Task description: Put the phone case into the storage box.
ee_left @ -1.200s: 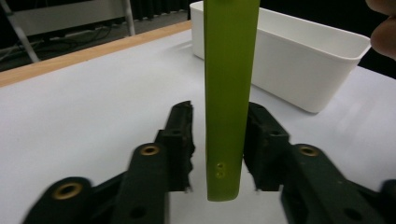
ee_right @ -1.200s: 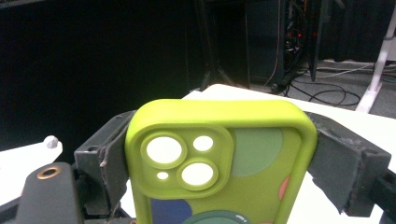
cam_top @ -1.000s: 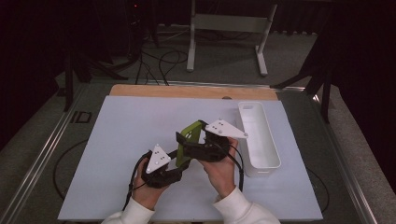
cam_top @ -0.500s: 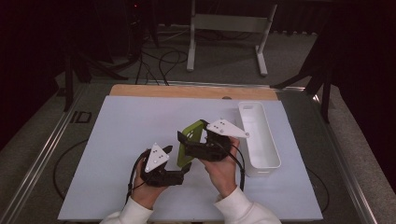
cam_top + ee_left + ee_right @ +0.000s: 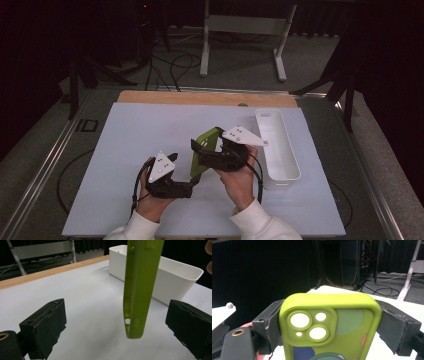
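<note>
The right gripper clamps the green phone case by its long edges, lifted above mid-mat. The left gripper, at its seven o'clock, has just been opening; the case's lower end hangs untouched between its pads. The white bin lies at three o'clock; the white mat lies bare toward nine.

Lime-green case with dark green, navy and pink blobs, white bin, pale lilac mat, tan wooden table edge, black pads
</note>
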### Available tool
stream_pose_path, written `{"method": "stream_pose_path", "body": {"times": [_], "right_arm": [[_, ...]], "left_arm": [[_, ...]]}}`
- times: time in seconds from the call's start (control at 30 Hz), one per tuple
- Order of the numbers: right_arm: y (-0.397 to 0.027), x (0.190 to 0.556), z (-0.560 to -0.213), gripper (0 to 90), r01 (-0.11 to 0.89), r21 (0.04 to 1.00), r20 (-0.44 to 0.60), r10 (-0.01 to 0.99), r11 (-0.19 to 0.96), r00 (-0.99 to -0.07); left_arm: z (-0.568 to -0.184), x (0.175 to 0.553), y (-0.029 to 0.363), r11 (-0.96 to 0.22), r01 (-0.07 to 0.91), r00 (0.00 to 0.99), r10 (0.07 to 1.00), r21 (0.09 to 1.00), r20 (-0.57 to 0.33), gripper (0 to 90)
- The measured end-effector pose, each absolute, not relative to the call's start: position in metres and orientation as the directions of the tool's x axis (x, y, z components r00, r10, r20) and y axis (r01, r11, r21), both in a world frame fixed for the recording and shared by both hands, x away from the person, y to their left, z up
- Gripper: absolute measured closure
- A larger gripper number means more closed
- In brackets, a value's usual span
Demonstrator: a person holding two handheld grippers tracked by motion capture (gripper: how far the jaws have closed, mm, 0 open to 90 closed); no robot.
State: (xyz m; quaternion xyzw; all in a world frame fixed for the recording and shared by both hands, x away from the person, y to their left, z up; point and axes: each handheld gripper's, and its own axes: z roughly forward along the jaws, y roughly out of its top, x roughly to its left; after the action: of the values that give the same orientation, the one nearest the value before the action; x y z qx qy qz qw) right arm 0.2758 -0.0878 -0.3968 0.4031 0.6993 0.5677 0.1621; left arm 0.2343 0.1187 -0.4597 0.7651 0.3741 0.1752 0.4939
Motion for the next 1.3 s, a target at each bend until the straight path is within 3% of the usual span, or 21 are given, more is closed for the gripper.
{"method": "stream_pose_path", "body": {"times": [1.3], "right_arm": [[-0.104, 0.294, -0.386, 15.7, 0.373, 0.928, 0.208, 0.79, 0.029, -0.577]], "left_arm": [[-0.453, 0.237, 0.141, -0.228, 0.382, 0.647, 0.758, 0.896, -0.083, 1.1]]}}
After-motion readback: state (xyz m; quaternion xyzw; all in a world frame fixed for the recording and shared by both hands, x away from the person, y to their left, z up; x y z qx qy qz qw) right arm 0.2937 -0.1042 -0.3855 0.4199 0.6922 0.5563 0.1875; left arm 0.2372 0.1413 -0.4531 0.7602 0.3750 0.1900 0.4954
